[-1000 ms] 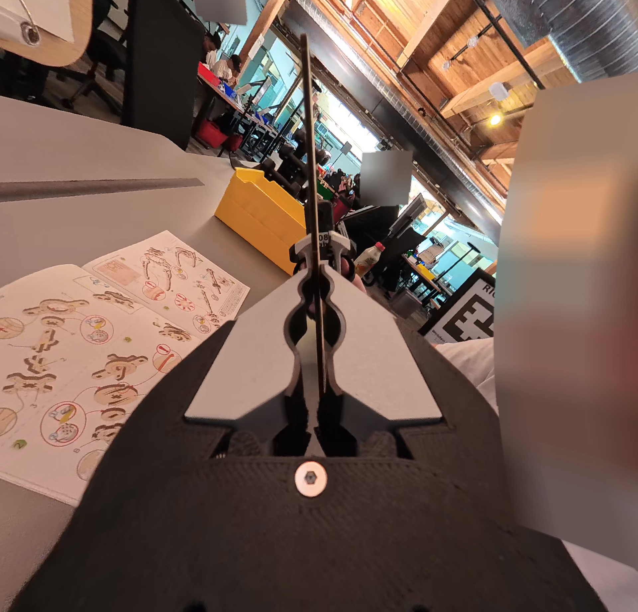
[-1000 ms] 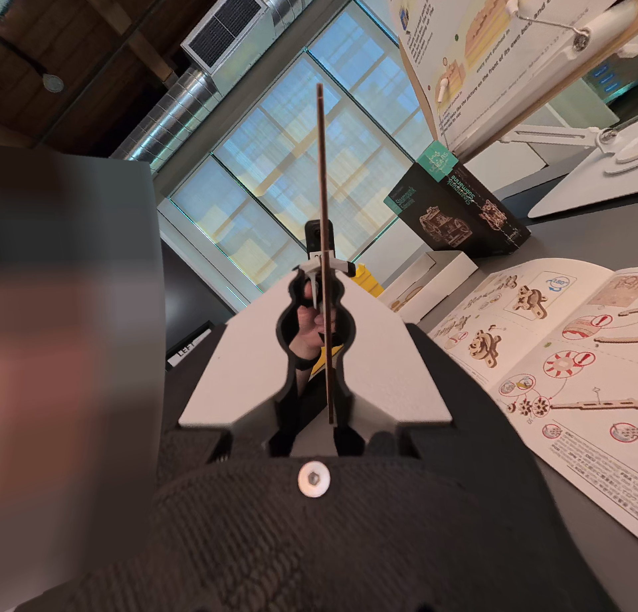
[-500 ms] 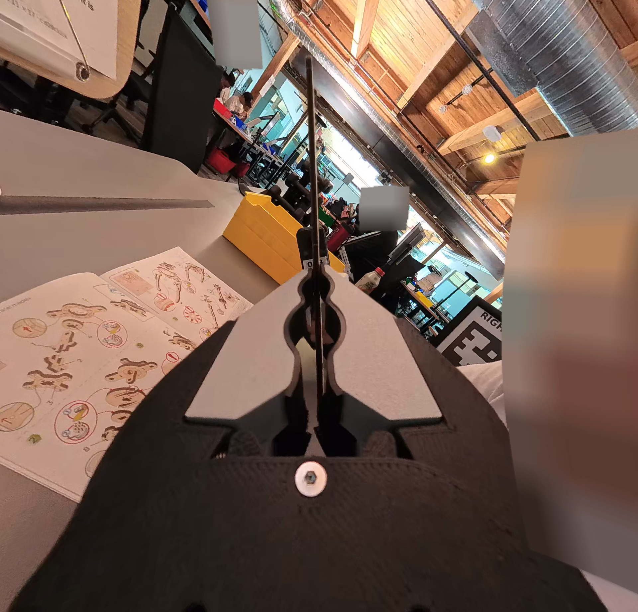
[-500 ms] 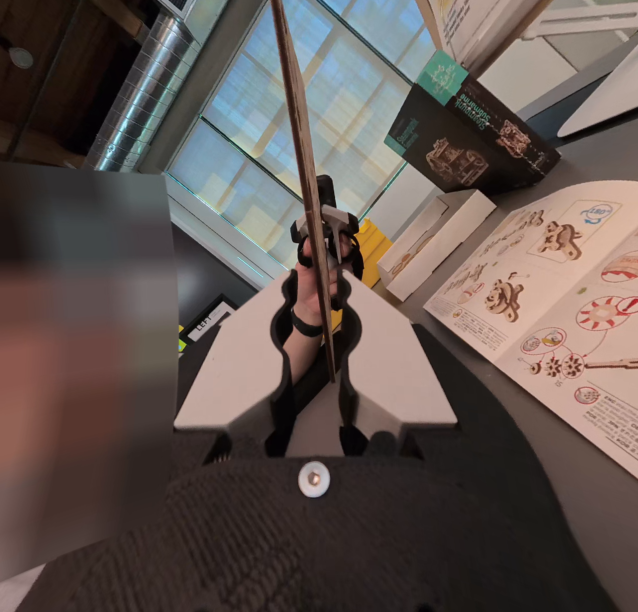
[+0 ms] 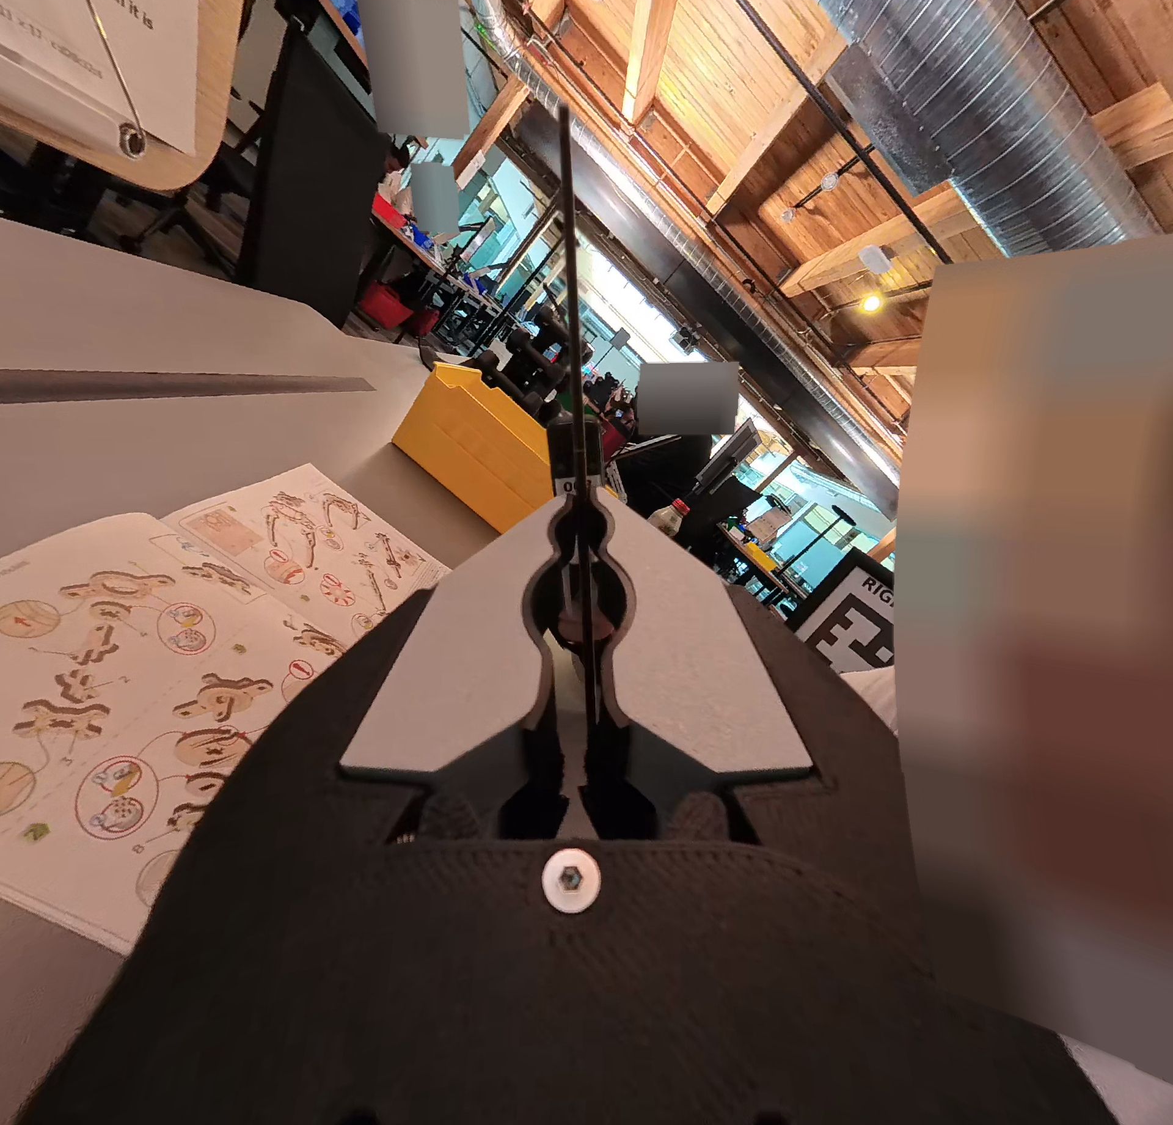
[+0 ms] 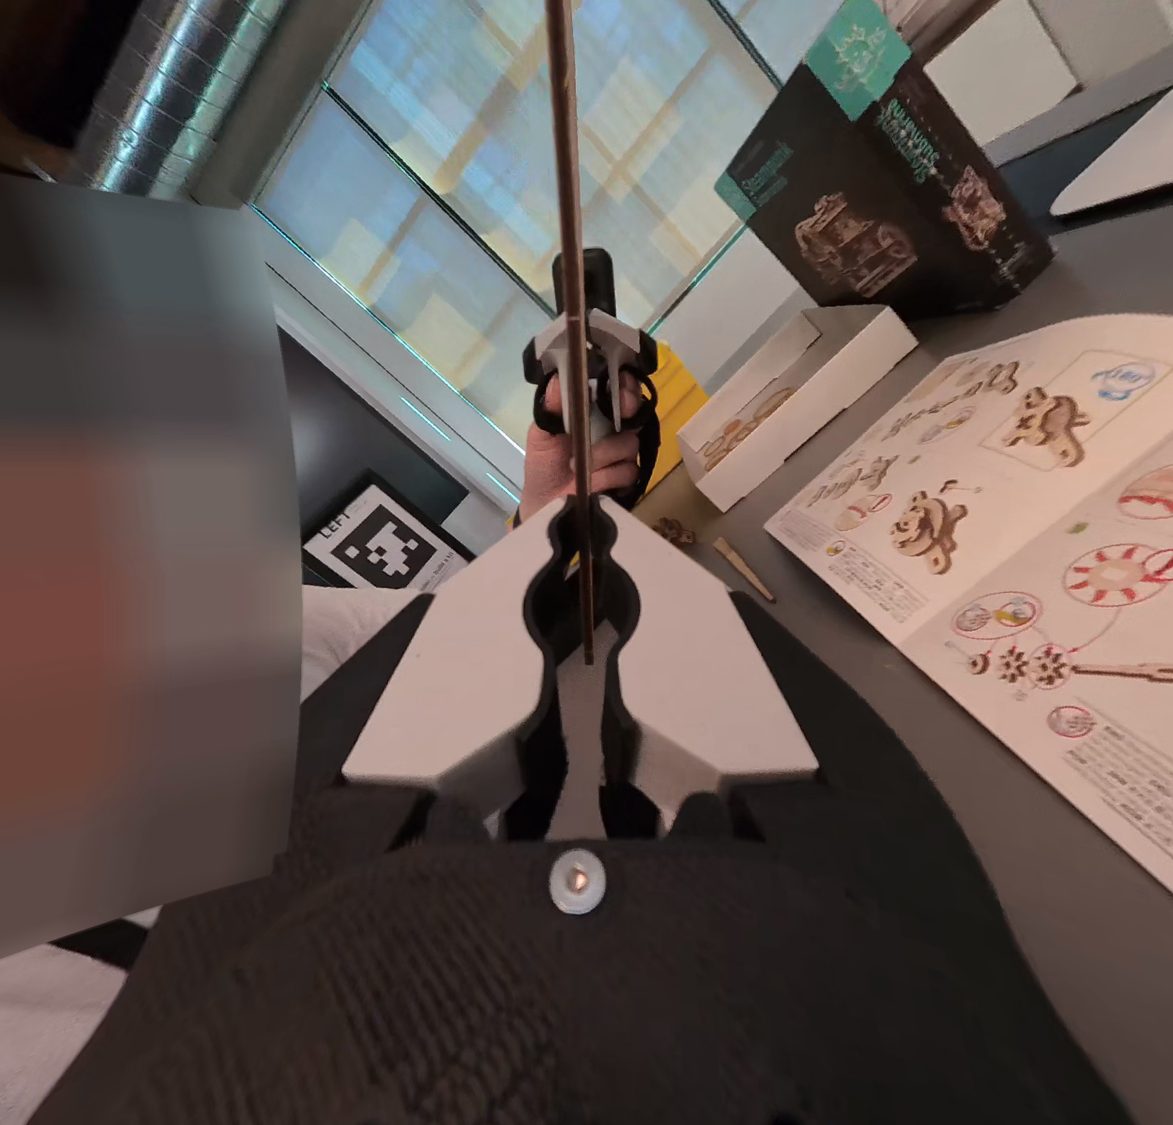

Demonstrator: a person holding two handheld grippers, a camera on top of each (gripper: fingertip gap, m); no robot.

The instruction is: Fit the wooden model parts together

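Note:
A thin wooden sheet [image 5: 574,345] is held edge-on in the air and looks like a dark upright line. My left gripper [image 5: 579,504] is shut on one end of it. My right gripper [image 6: 581,504] is shut on the other end of the same sheet [image 6: 565,174]. The two grippers face each other along the sheet. The left gripper, with a hand on its handle, shows farther off in the right wrist view [image 6: 587,358]. The right gripper shows just past my left fingertips in the left wrist view [image 5: 574,453].
An open instruction booklet [image 5: 159,650] [image 6: 1015,555] lies on the grey table. A yellow bin [image 5: 476,440], a white box of wooden parts [image 6: 793,396] and a black kit box [image 6: 888,193] stand farther back. Small wooden pieces [image 6: 673,529] and a stick [image 6: 742,567] lie near the booklet. The grippers' ends are close to 12 cm from one another.
The right jaws were wider half a second ago, with the sheet tilted between them; now they are closed on it and it stands straight. Both views have tipped down toward the table.

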